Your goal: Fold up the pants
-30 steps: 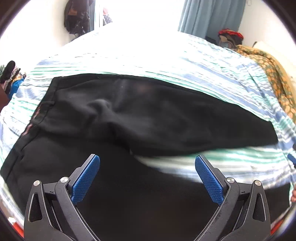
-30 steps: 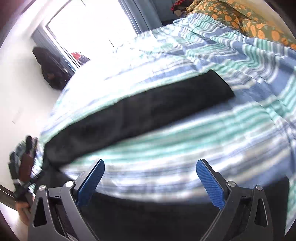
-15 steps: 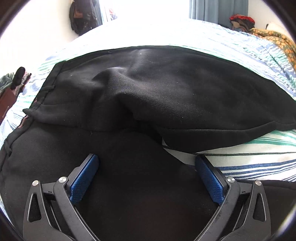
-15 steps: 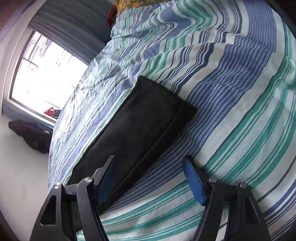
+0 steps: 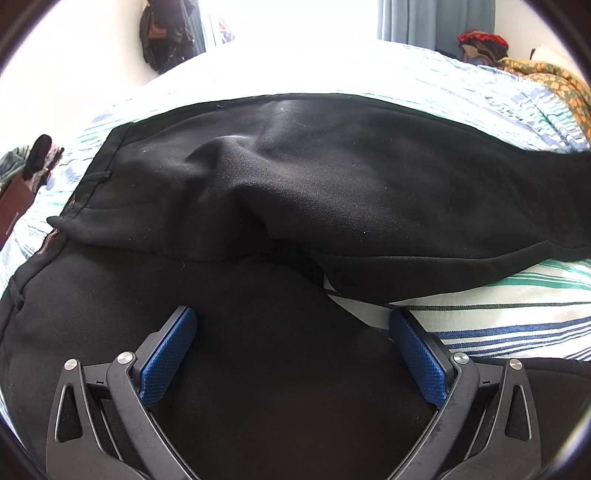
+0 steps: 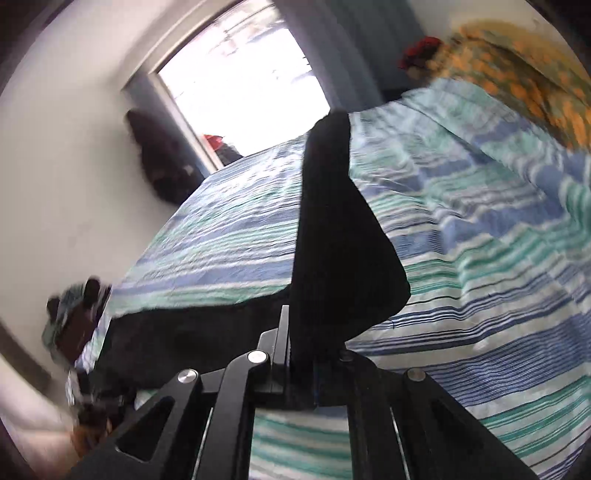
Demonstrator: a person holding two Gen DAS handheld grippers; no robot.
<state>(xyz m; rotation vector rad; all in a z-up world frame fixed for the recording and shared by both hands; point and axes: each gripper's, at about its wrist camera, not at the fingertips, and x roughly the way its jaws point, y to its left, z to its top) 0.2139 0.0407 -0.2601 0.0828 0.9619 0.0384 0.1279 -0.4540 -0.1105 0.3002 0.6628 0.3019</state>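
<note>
Black pants (image 5: 332, 192) lie spread on a striped bedsheet (image 5: 498, 317), waistband at the left and one leg running off to the right. My left gripper (image 5: 291, 347) hovers low over the seat of the pants near the crotch, jaws wide open with cloth below them but nothing pinched. In the right wrist view my right gripper (image 6: 301, 354) is shut on the end of a pant leg (image 6: 332, 236), which stands up lifted off the bed; its blue pads are hidden by the black cloth.
The bed's blue, green and white striped sheet (image 6: 480, 295) fills both views. An orange-patterned cloth (image 5: 546, 85) lies at the far right. Dark clothes (image 5: 166, 33) hang on the wall by the bright window (image 6: 240, 85). A pile of items (image 5: 26, 173) sits at the left.
My left gripper has come down closer to the pants and stayed open. My right gripper closed on the pant leg's end and lifted it, rolling as it rose.
</note>
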